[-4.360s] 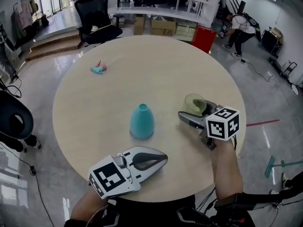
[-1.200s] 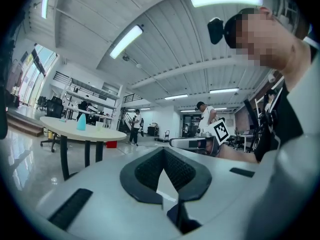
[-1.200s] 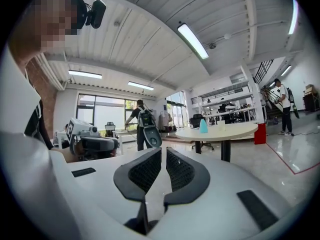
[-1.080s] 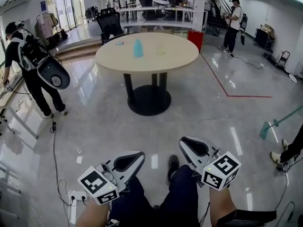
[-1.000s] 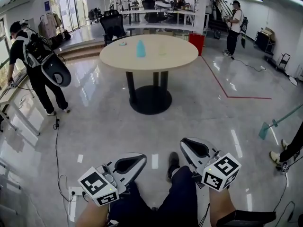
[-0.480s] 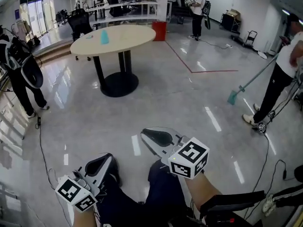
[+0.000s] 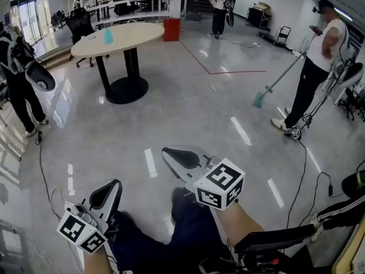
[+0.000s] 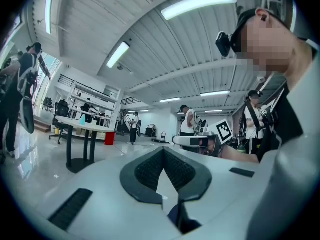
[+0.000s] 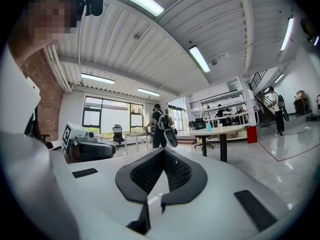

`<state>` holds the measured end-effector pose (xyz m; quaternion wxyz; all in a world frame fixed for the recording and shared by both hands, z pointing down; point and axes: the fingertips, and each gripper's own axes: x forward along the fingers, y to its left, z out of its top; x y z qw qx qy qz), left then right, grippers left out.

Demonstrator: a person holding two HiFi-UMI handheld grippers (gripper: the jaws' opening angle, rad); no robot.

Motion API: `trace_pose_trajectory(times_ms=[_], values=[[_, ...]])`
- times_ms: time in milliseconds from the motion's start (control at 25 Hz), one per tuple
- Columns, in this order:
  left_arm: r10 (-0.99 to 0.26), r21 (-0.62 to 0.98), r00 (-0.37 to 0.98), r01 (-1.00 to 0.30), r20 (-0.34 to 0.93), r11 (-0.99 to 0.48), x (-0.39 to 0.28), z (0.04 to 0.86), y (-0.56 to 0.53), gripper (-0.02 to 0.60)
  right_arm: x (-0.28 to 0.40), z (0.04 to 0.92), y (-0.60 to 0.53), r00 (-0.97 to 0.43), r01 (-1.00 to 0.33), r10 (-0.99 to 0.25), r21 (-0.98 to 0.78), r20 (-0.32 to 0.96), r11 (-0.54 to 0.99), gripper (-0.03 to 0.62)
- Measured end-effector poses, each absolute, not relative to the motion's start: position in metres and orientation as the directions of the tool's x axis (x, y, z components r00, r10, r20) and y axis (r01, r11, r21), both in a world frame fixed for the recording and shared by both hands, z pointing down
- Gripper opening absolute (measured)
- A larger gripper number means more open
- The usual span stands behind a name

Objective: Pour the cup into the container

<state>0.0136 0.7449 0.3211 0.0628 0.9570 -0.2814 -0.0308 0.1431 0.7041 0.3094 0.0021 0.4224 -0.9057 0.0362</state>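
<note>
No legible text anywhere

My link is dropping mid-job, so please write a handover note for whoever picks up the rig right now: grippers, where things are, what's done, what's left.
Grippers: the left gripper is shut and empty, low beside the person's legs. The right gripper is shut and empty, above them.
Things: the blue container stands on the round table, far across the floor. The cup cannot be made out from here.
Done: cannot tell whether anything has been poured.
Left: probably go to the table, find the cup, and pour it into the container if it hasn't been.
</note>
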Motion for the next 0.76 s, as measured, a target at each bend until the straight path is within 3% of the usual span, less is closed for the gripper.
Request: trace_pose_trajectory(times_ms=[480,760], values=[[-0.553,0.111,0.832,-0.547,-0.032,-0.83,0.008,0.311,0.764,-0.002,0.14,0.293,0.731,-0.634,-0.773,-0.773,-0.039,0.01,0.633,0.005],[-0.576,0.163,0.818,-0.567,-0.006,-0.807,-0.048,0.238,0.662,0.0,0.1,0.223,0.64,-0.6,-0.799,-0.799,-0.072,0.039,0.597,0.005]])
